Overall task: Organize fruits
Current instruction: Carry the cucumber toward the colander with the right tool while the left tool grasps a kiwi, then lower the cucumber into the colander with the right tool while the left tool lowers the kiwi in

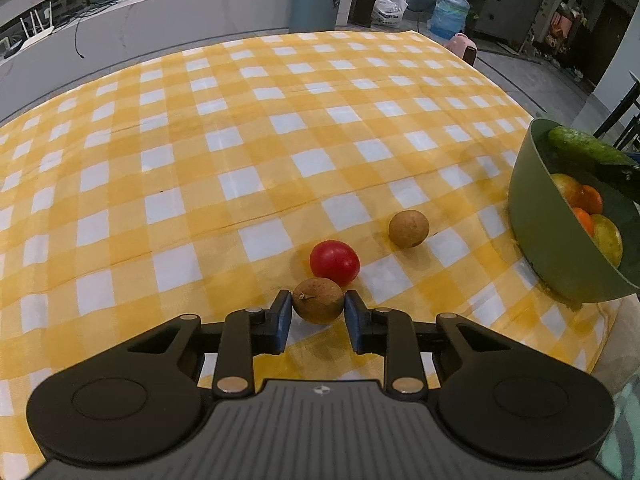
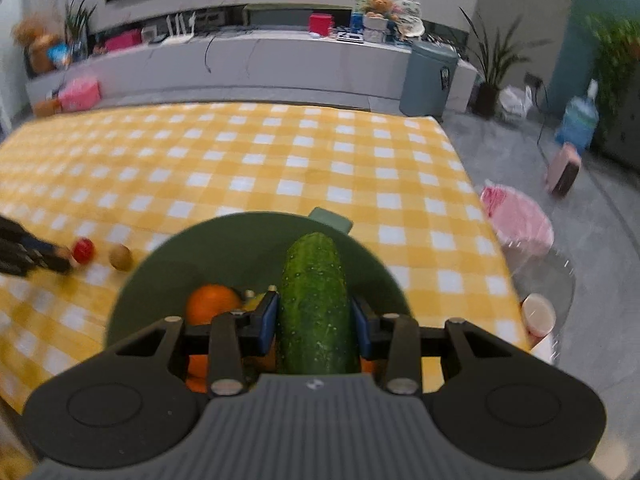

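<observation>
Blue pads (image 1: pixel 285 312) of the left gripper (image 1: pixel 318 312) press on both sides of a small brown fruit (image 1: pixel 318 300), so the fingers are clamped on it. This fruit sits low on the yellow-and-white checked cloth (image 1: pixel 240 140); whether it is lifted off the cloth I cannot tell. Just behind it lies a red tomato (image 1: pixel 334 262), very close to it. A second brown fruit (image 1: pixel 409 228) lies a little farther, toward the green bowl (image 1: pixel 536 216), but apart from both.

On the right side, the right gripper (image 2: pixel 314 320) has its blue pads (image 2: pixel 267 322) closed on a dark green cucumber (image 2: pixel 314 300), which points away from the camera along the fingers. The cucumber is held above the green bowl, over its inside. In the bowl there are an orange (image 2: pixel 212 304) and other orange and yellowish fruits, partly hidden under the gripper. The bowl stands near the front right corner of the table.

Farther out, past the cloth edge, stand a grey-blue bin (image 2: pixel 428 78), a potted plant (image 2: pixel 494 72) and a blue water bottle (image 2: pixel 578 120) on the floor.
</observation>
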A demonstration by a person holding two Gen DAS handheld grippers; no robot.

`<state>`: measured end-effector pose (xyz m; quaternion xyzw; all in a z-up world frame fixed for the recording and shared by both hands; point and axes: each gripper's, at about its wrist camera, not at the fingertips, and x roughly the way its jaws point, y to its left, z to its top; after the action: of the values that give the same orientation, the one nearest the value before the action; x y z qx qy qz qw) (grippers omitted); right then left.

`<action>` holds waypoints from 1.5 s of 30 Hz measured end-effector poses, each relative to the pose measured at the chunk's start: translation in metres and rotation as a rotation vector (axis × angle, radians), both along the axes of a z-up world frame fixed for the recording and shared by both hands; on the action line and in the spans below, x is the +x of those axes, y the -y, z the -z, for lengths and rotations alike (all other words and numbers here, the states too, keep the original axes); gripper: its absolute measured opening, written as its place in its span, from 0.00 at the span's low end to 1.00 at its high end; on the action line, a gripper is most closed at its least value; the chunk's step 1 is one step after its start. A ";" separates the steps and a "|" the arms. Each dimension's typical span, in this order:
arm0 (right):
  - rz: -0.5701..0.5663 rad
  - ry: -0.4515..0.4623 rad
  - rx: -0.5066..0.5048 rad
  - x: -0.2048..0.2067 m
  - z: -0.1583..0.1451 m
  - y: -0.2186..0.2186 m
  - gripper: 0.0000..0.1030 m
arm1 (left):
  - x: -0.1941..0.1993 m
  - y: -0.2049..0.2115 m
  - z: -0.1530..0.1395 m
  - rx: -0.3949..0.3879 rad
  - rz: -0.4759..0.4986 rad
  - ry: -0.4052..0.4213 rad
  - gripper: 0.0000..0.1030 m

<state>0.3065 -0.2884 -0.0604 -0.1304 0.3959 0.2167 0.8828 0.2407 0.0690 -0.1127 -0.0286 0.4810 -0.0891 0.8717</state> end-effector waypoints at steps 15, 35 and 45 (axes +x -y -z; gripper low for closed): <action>-0.026 -0.017 -0.044 -0.006 0.008 0.012 0.35 | -0.015 0.030 -0.046 -0.014 0.042 0.053 0.30; 0.208 0.050 0.287 -0.069 -0.011 0.055 0.36 | -0.010 0.139 -0.096 -0.056 0.243 0.148 0.30; 0.355 0.194 0.326 -0.124 -0.005 0.054 0.51 | 0.006 0.196 -0.076 -0.090 0.353 0.086 0.30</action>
<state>0.1827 -0.3423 -0.0549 0.0651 0.2857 0.1056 0.9503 0.2466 -0.1273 -0.0369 0.0211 0.4363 -0.2632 0.8602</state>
